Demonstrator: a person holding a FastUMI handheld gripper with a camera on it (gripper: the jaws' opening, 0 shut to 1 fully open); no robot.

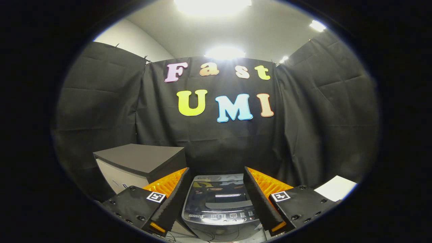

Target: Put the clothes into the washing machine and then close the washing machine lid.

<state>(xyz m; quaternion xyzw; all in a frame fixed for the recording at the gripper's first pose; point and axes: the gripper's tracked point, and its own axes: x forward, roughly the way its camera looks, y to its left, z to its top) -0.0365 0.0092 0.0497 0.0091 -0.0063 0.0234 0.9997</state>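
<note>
A small grey top-loading washing machine (pixel 221 202) stands just ahead of my gripper (pixel 216 175), seen in the gap between the two fingers. Its dark glass lid (pixel 218 194) lies flat and shut, with a panel of buttons along the near edge. The gripper hangs above and in front of the machine, open, with nothing between its fingers.
A white cabinet with a dark grey top (pixel 140 162) stands left of the machine, beyond the left finger. A white flat surface (pixel 335 187) shows past the right finger. Black cloth walls close the booth behind and at both sides.
</note>
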